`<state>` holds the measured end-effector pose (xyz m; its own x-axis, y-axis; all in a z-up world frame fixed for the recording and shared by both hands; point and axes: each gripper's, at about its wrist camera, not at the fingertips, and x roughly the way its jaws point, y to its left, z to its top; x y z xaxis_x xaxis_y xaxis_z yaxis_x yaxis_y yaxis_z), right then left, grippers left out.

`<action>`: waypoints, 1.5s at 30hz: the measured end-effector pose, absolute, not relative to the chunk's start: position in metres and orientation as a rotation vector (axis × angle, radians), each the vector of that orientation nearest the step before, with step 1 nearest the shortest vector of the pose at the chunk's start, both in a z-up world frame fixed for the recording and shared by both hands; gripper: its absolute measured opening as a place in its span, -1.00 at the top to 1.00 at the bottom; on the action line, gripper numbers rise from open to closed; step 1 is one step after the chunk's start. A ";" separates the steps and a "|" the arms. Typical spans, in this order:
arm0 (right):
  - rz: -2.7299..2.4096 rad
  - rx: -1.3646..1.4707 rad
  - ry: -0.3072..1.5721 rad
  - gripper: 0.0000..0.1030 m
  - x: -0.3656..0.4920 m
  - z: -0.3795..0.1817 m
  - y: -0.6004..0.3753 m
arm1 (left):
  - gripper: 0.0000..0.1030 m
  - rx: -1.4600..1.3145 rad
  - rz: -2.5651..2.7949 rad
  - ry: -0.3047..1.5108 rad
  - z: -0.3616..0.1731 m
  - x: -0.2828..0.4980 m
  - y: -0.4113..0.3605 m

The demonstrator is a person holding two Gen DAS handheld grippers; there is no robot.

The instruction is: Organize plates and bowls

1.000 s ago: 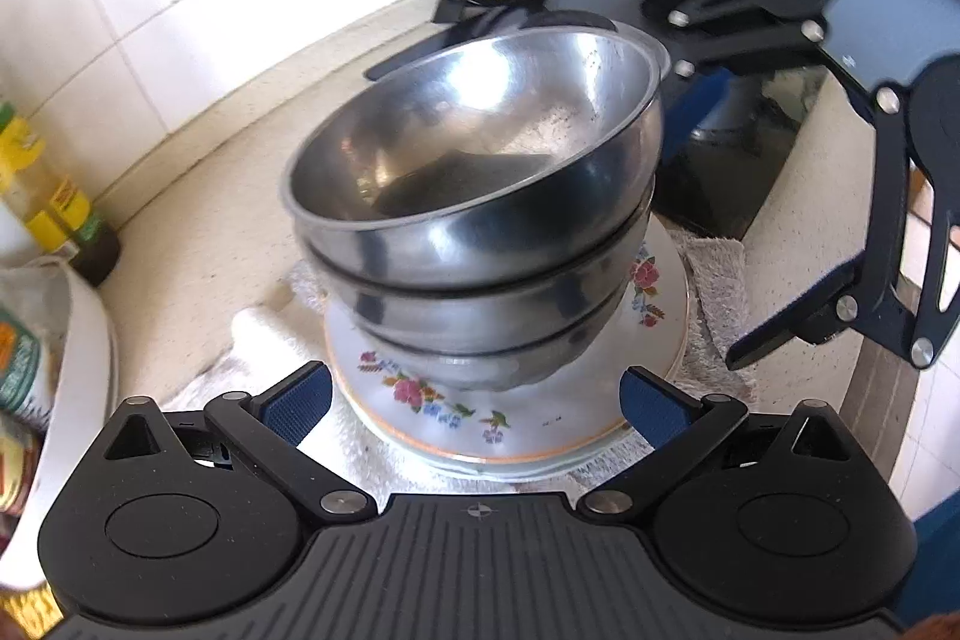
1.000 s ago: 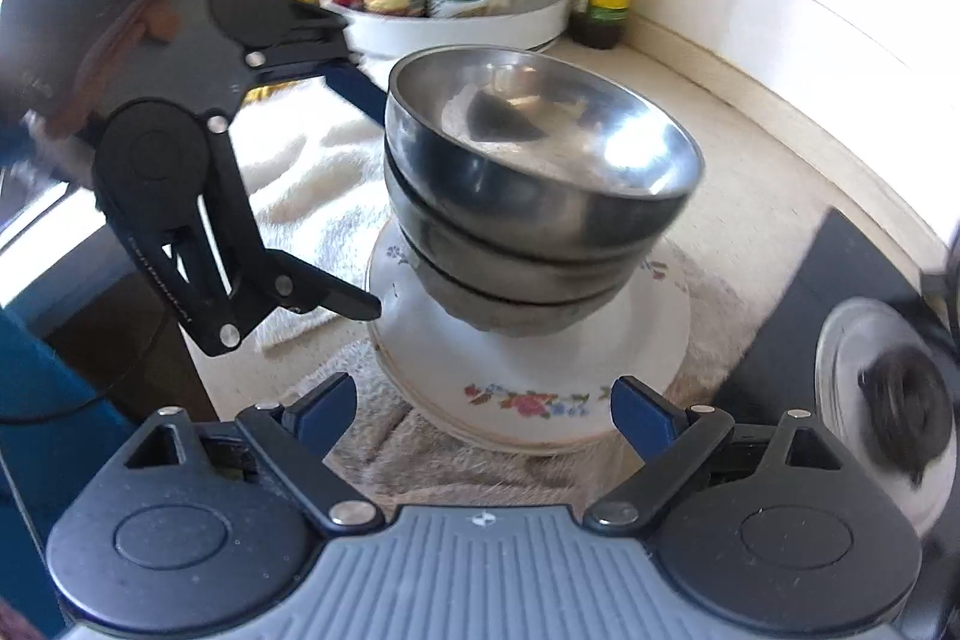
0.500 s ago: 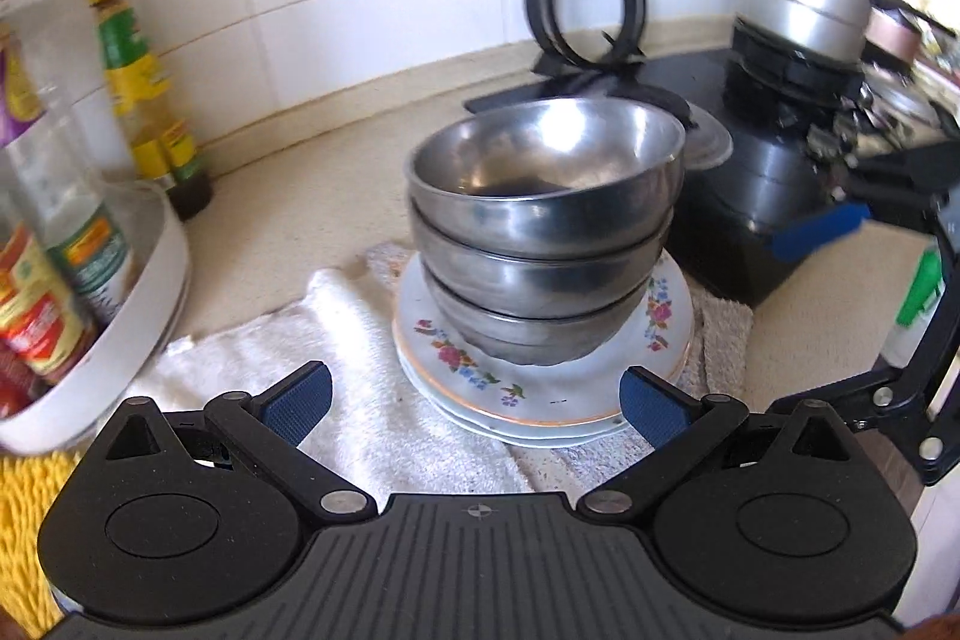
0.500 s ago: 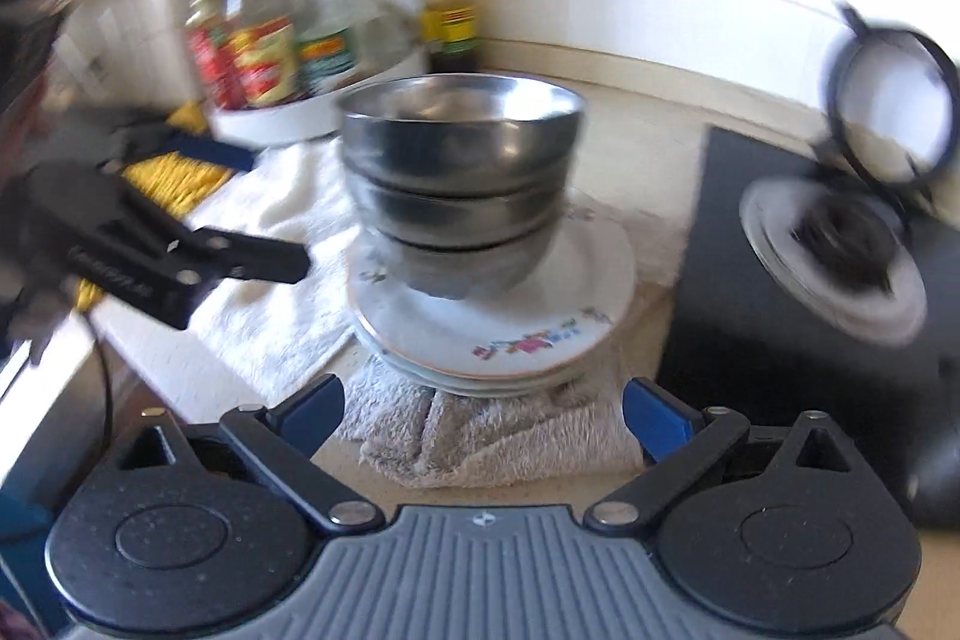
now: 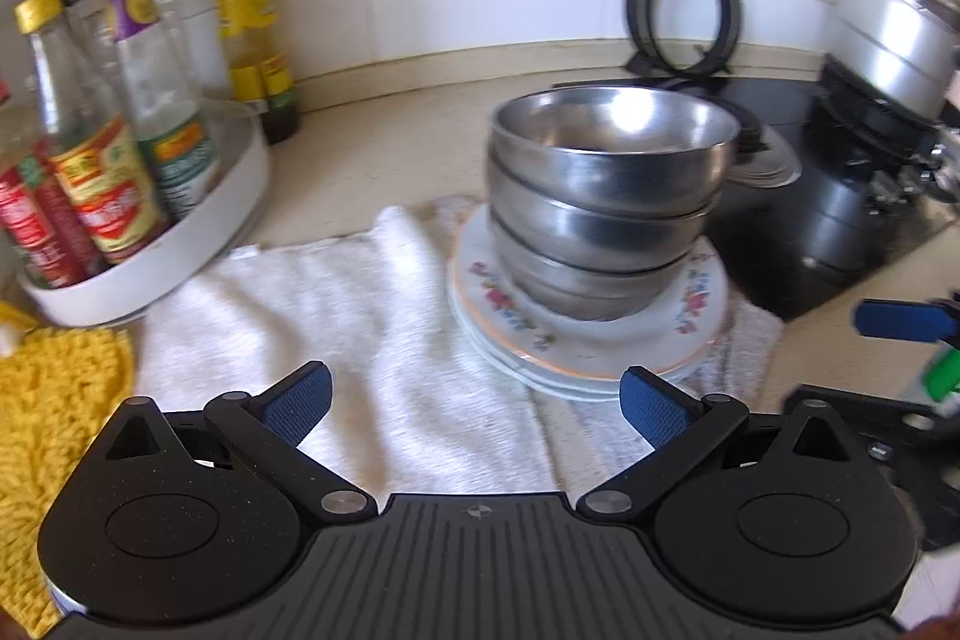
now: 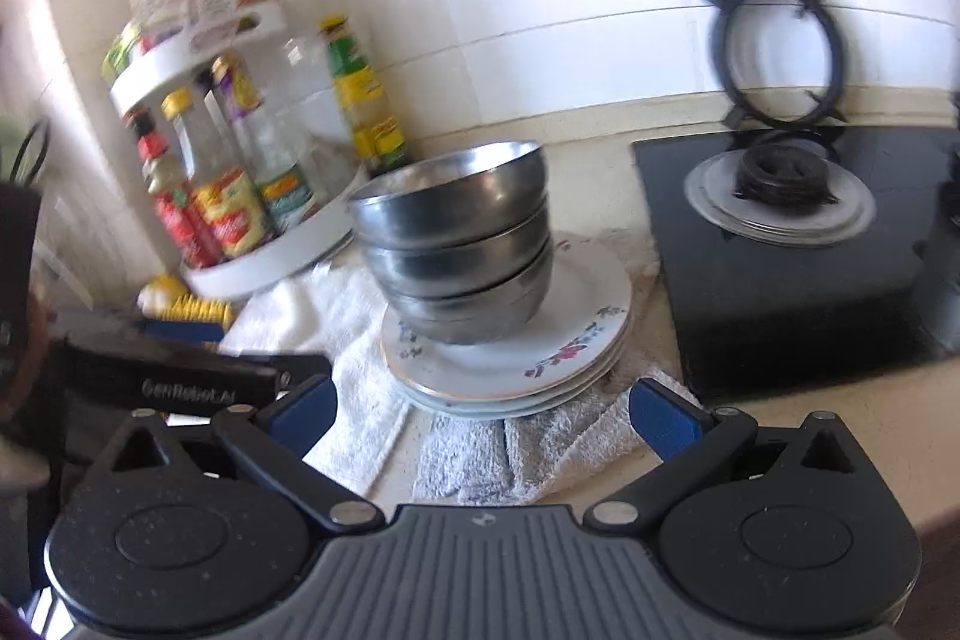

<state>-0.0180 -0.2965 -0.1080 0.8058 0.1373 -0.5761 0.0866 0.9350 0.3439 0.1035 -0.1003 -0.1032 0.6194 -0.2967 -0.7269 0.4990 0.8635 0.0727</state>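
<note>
At the far left of your counter a white turntable rack holds sauce bottles. Your left gripper hangs over the white towel, jaws apart and empty. Further right, three steel bowls sit nested on the stacked floral plates. Your right gripper is opening, nothing between its jaws, just short of the plates, with the black stove beyond.
</note>
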 end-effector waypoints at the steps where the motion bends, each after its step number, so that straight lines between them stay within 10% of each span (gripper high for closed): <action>1: 0.018 0.392 0.627 -1.00 -0.021 -0.110 -0.296 | -1.00 0.275 -0.448 0.777 -0.104 0.102 -0.099; 45: -0.274 0.295 0.600 -1.00 -0.014 -0.115 -0.271 | -0.97 0.099 -0.289 0.771 -0.102 0.072 -0.076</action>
